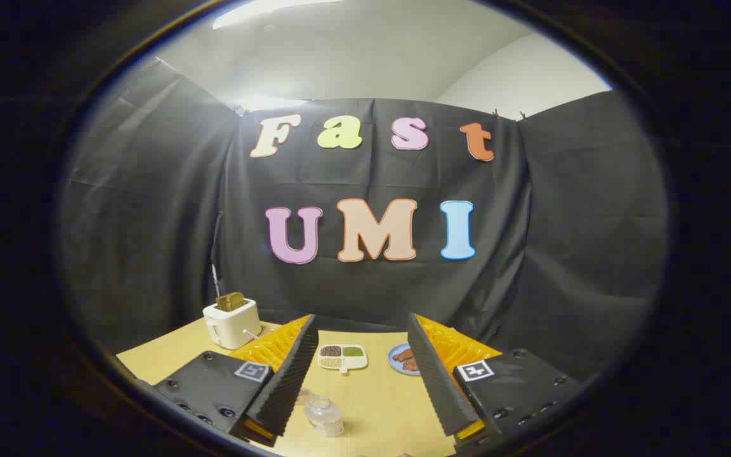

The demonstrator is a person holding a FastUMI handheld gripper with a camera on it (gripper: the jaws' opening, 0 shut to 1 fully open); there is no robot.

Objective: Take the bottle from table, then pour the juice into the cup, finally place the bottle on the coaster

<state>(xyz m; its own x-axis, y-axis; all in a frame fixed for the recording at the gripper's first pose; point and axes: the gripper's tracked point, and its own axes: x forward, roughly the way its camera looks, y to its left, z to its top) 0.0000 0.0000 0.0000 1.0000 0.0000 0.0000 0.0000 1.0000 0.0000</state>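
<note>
My gripper (362, 330) is held above the wooden table (378, 400), open, with nothing between its two black ribbed fingers (292, 374). Below the fingers, near the left one, a small clear plastic bottle or cup (324, 416) stands on the table; I cannot tell which it is. A second faint clear object (303, 397) lies just beside the left finger, partly hidden by it.
A white toaster (232, 322) with bread in it stands at the table's back left. A white divided dish of grains (342, 358) and a blue plate with brown food (405, 360) sit at the back, seen between the fingers.
</note>
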